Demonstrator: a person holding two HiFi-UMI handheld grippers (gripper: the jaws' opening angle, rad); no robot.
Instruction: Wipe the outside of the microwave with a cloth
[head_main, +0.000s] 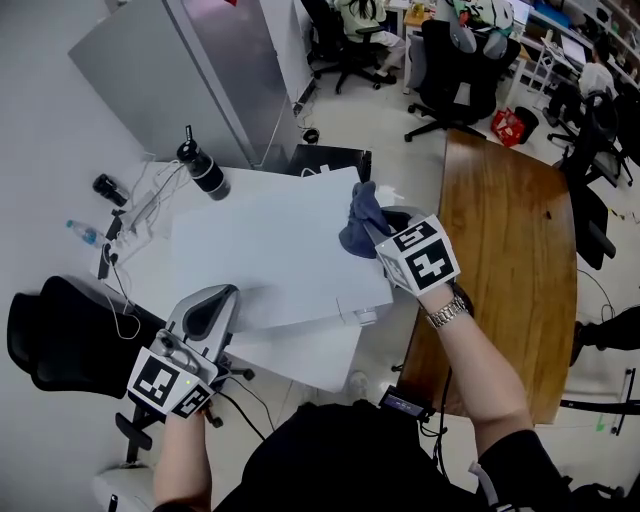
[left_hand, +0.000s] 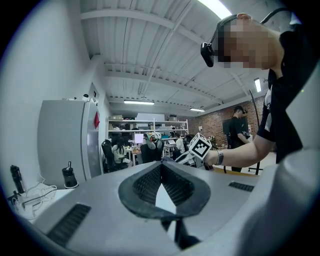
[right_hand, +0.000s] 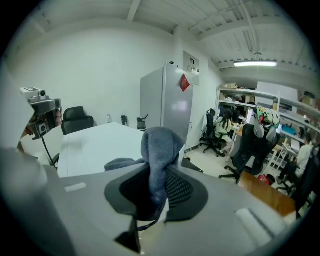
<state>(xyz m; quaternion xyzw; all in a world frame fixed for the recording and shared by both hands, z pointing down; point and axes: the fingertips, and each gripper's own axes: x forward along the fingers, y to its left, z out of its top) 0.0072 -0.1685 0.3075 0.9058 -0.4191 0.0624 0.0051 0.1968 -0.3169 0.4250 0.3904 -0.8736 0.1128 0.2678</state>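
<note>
- Two grippers: left gripper (left_hand: 161, 170) had its jaws together, empty; right gripper (right_hand: 157, 192) clamped the one cloth (right_hand: 159, 145).
- One microwave (head_main: 270, 255) lay between them, its front barely visible.

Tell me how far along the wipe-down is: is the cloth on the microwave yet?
Done: the cloth is picked up and clamped in the right gripper. In hand: it sits at the far right corner of the microwave top, so wiping there looks under way, though contact isn't certain. Left: the rest of the top and the sides; no wiped area can be told apart. The left gripper is shut and empty.
</note>
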